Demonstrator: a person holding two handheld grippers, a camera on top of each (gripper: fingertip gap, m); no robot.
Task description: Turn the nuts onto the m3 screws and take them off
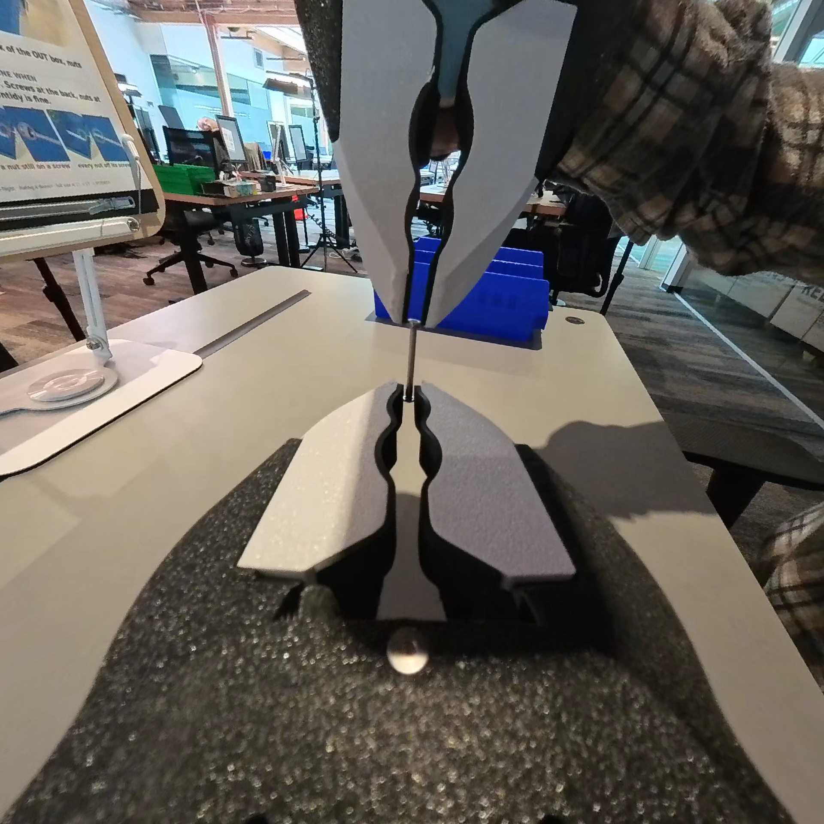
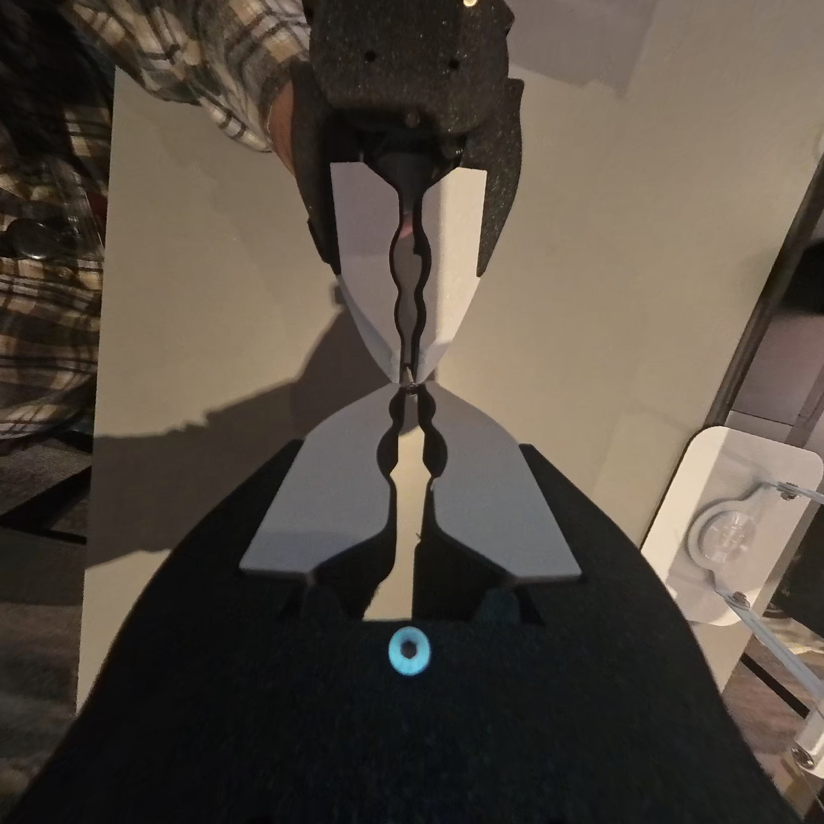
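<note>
Mid-table workspace, both claws meeting tip to tip above bare tabletop (image 1: pixel 267 468). Left gripper (image 1: pixel 408 393) entering from the near side, jaws narrowed to a thin slit, pinched on the near end of the m3 screw (image 1: pixel 410 356). Right gripper (image 1: pixel 414 317) coming down from above and beyond, also nearly closed, tips clamped on the far end of the same screw. Small dark piece at the left tips, nut or screw head: cannot tell.

Screw lifted clear of the table, not touching it. Long axis straight along the left claw's fingers, running from the left tips to the right tips, pointing away toward the blue bins (image 1: pixel 504 298). Thin, straight, shiny shaft bare between the two claws. In the right wrist view seen almost end-on, just a small glint (image 2: pixel 408 380) between right gripper (image 2: pixel 410 396) and left gripper (image 2: pixel 408 372).

Room around: open beige surface on both sides of the claws. Blue bins at the far table edge, directly behind the right claw's tips, near but apart. White stand base plate (image 1: pixel 133 392) to the left, well apart; same plate (image 2: pixel 713 490) at the table edge in the right wrist view. Instruction board (image 1: pixel 67 111) standing above that plate, upper left. Right-hand table edge well clear of the screw, floor beyond it. Plaid sleeve (image 1: pixel 691 133) behind the right claw, upper right.
</note>
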